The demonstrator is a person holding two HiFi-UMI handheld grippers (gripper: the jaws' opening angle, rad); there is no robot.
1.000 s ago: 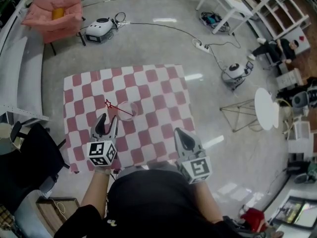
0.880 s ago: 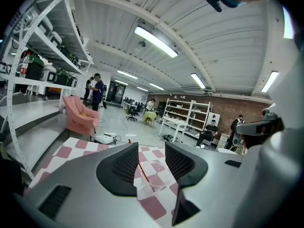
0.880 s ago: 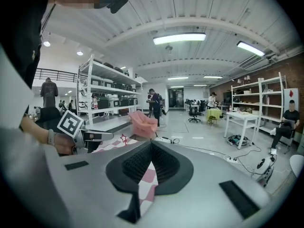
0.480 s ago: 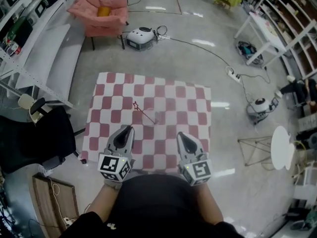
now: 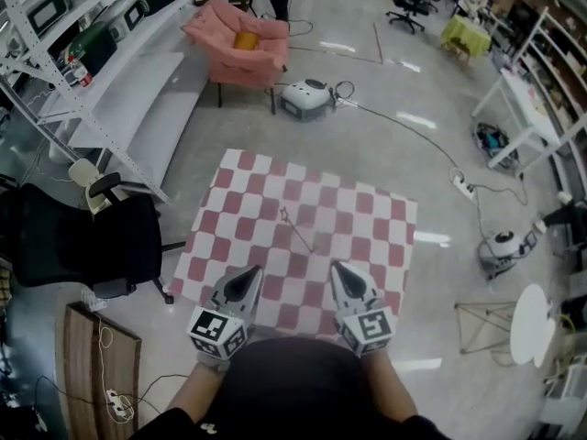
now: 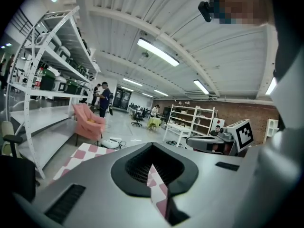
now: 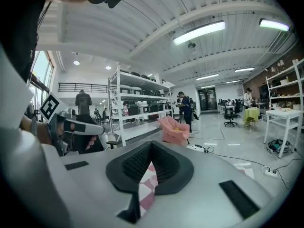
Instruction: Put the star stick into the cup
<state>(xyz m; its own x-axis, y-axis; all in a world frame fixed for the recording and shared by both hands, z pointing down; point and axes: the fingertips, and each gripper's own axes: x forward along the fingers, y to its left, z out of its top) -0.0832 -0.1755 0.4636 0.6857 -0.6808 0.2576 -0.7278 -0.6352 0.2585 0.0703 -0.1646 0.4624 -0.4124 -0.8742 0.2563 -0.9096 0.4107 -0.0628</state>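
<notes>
Red and white checked tablecloth (image 5: 275, 250) is lying spread out as a square, seen from above, in the middle of a large workshop with a glossy grey floor (image 5: 413, 168). Near the middle of the cloth the star stick (image 5: 298, 231) is leaning. It is a thin red rod with its small star at the upper left and its lower end meeting the cup (image 5: 320, 244). The cup is clear and very faint here. The stick seems to be resting in it, though it is too small to be sure.

Both tools are hovering over the near edge of the cloth, well apart from the stick and cup, in front of the person's dark-clothed body (image 5: 293, 383). The left gripper (image 5: 251, 274) is pointing toward the cloth. Its jaws have just been closing and are now pressed together with nothing between them. The right gripper (image 5: 339, 269) is sitting near it, its jaws likewise meeting at the tips and holding nothing. In each gripper view only a sliver of checked cloth is showing through the gap behind the joined tips.

Beyond the cloth a pink armchair (image 5: 218, 33) is standing with a yellow thing (image 5: 244, 39) on its seat. A white machine (image 5: 305, 99) is lying on the floor with a cable (image 5: 394, 122) trailing from it. A black chair (image 5: 87, 241) is standing to the left, beside metal shelving (image 5: 55, 44).
</notes>
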